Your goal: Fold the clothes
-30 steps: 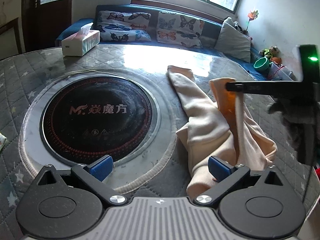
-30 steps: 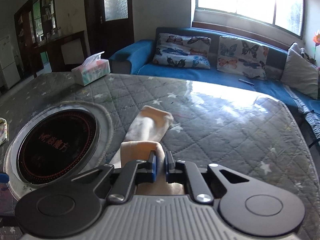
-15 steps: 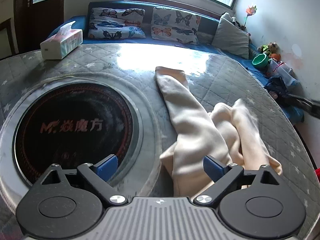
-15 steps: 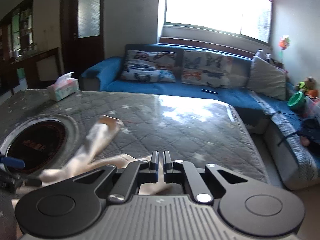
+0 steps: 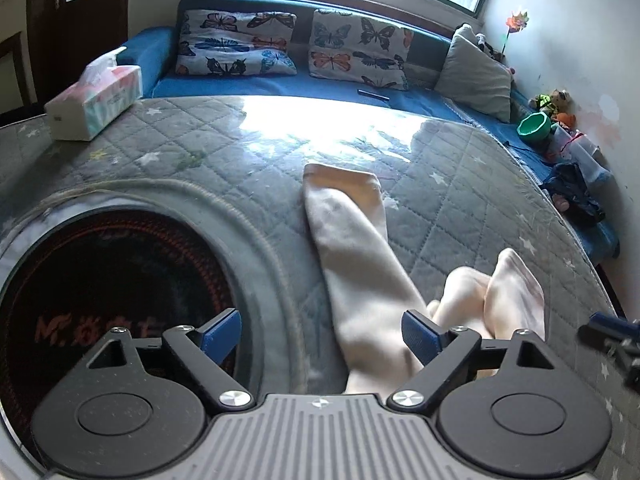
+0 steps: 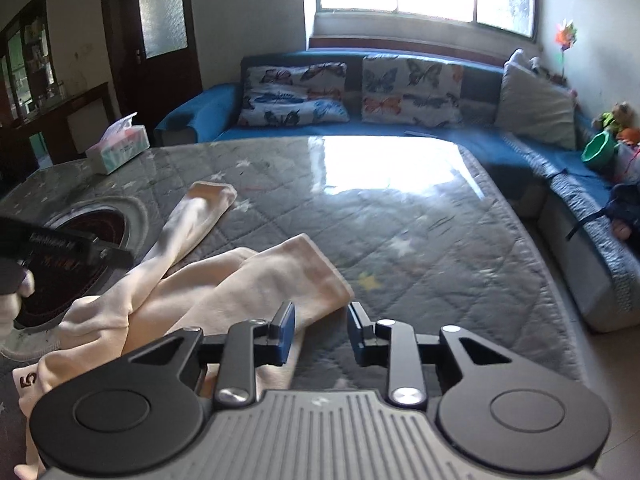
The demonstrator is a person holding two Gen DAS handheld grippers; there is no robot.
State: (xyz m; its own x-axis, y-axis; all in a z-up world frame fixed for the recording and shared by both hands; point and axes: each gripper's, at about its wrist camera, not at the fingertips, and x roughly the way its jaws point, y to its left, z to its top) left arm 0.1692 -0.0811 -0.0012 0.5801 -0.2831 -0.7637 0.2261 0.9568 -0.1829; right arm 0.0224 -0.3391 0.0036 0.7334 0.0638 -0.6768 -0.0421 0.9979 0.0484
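Cream trousers lie on the grey quilted table, one leg stretched toward the sofa, the other crumpled at the right. My left gripper is open just above the near part of the stretched leg, holding nothing. In the right wrist view the same trousers lie with one leg end right in front of my right gripper, which is open with nothing between its fingers. The left gripper's body and a hand show at that view's left edge. The right gripper's blue tips show at the left wrist view's right edge.
A round black cooktop is set into the table at the left. A tissue box stands at the far left corner. Behind the table runs a blue sofa with butterfly cushions. The table's right edge drops to the floor.
My right gripper, shut on a trouser leg before, has opened and let it drop onto the table. It pulled back to the right. My left gripper moved closer over the trousers.
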